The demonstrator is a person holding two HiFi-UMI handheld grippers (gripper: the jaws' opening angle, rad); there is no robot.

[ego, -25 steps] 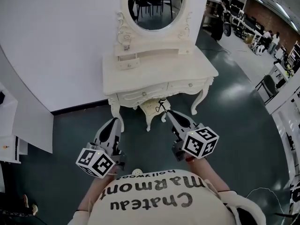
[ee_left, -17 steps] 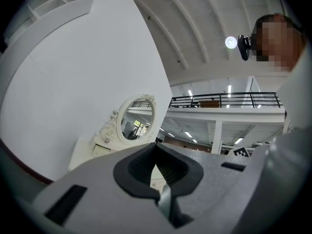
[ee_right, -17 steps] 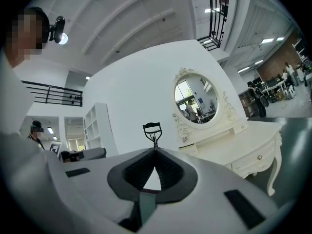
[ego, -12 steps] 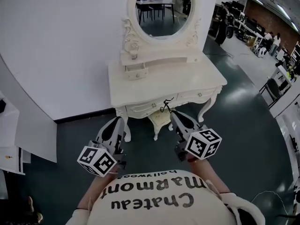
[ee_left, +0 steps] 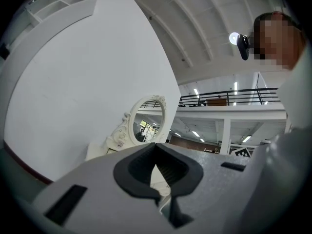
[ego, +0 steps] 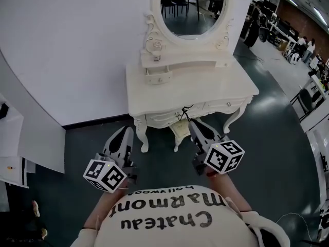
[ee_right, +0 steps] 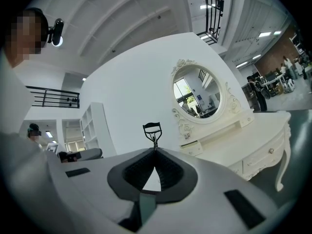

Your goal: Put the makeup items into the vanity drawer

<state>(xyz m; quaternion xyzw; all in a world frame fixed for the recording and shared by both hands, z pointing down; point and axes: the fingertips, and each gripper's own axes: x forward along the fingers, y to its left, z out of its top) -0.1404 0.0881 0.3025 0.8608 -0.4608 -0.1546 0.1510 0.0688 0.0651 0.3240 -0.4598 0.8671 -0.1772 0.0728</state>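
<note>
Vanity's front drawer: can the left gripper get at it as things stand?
Probably not yet: the left gripper hangs short of the drawer, over the floor, though nothing seems to block the way.

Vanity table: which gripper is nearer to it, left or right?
Right, slightly. The right gripper, shut on an eyelash curler, points at the front edge of the vanity table; the left gripper sits farther back, before its left front leg.

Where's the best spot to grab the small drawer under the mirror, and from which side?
Probably the knob on the front of the small drawer, approached straight from the front of the vanity: that face points toward you and the knob seems its only protruding part. Use the left gripper, shut and empty; the right gripper holds the eyelash curler.
</note>
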